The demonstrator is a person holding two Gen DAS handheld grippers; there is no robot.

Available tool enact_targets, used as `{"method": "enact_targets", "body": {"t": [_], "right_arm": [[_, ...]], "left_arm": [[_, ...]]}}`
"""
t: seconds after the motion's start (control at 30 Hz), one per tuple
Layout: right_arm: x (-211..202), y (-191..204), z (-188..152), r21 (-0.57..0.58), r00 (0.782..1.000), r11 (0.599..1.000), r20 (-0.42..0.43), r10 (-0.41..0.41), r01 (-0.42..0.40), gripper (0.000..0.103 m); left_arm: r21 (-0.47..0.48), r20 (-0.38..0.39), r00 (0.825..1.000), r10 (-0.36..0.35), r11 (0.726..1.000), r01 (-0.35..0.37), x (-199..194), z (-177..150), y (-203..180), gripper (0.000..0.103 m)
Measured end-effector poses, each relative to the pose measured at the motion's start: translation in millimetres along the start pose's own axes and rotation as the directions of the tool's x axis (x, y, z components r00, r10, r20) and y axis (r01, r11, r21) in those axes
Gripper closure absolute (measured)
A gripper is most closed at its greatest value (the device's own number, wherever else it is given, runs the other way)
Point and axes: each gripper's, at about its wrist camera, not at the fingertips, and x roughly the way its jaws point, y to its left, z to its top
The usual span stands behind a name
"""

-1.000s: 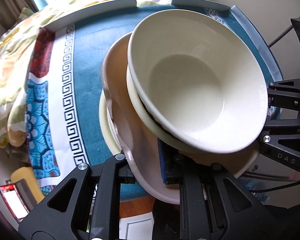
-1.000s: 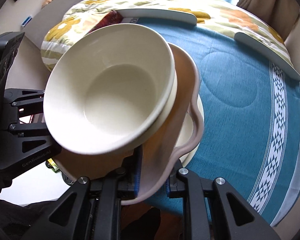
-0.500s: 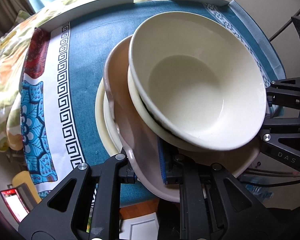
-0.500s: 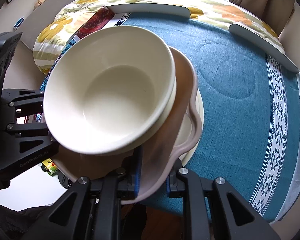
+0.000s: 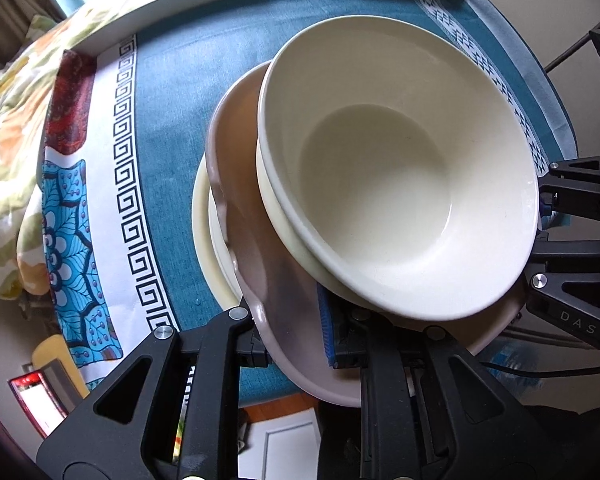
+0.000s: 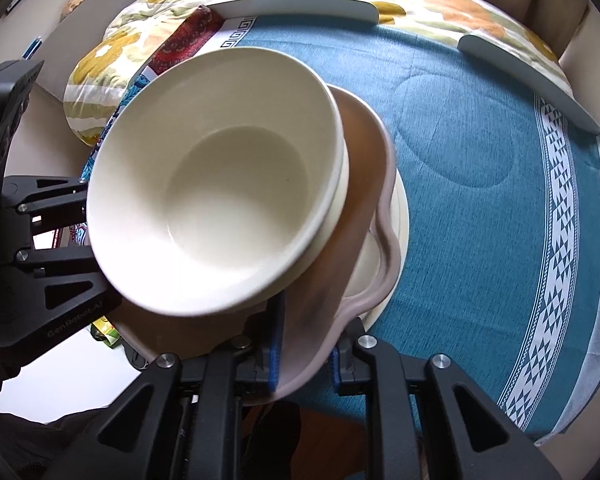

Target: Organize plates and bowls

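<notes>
Two nested cream bowls (image 5: 396, 184) sit on a pinkish-brown wavy-rimmed plate (image 5: 260, 280). My left gripper (image 5: 296, 344) is shut on that plate's near rim. My right gripper (image 6: 304, 352) is shut on the plate's (image 6: 356, 248) opposite rim, with the bowls (image 6: 220, 176) on top. The plate is held just over a cream plate (image 5: 204, 236) that lies on the blue tablecloth; that cream plate also shows in the right wrist view (image 6: 400, 224). Each gripper's black body shows in the other's view.
The blue patterned tablecloth (image 6: 480, 160) covers a round table with grey edge guards (image 6: 300, 4). A floral quilt (image 5: 8, 120) lies beyond the table's far side. The table edge and floor (image 5: 276, 440) are below my grippers.
Both grippers have carried the plate with its bowls lower and closer over the cream plate on the tablecloth. The grips have not changed.
</notes>
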Motion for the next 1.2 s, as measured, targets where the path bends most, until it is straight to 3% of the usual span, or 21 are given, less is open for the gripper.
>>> {"method": "enact_targets", "body": {"t": [0.2,0.33,0.4,0.6,0.73,1.2], "right_arm": [[-1,1,9,0.009,0.996,1.0,-0.083,0.029,-0.028,0.076],[-4,6,12,-0.025,0.993,1.0,-0.116,0.011,-0.014,0.071],[-6,5,12,-0.03,0.993,0.999,-0.121,0.015,-0.019,0.059],[-14,-2,9,-0.015,0.992,1.0,-0.126,0.004,-0.006,0.057],[-18,-11,7,0.009,0.992,1.0,-0.124,0.018,-0.017,0.057],[-48,-6,-11,0.045,0.997,0.999,-0.073,0.024,-0.021,0.057]], "left_arm": [[0.042,-0.116,0.993,-0.038,0.998,0.043,3,13,-3,0.078],[0.068,-0.175,0.979,-0.1,0.991,0.113,2,21,-8,0.057],[0.06,-0.186,0.974,-0.127,0.988,0.14,1,23,-9,0.049],[0.066,-0.207,0.969,-0.137,0.986,0.154,-3,26,-12,0.046],[0.068,-0.21,0.966,-0.147,0.984,0.165,-9,24,-10,0.028],[0.082,-0.144,0.982,-0.123,0.987,0.135,-58,7,-9,0.026]]}}
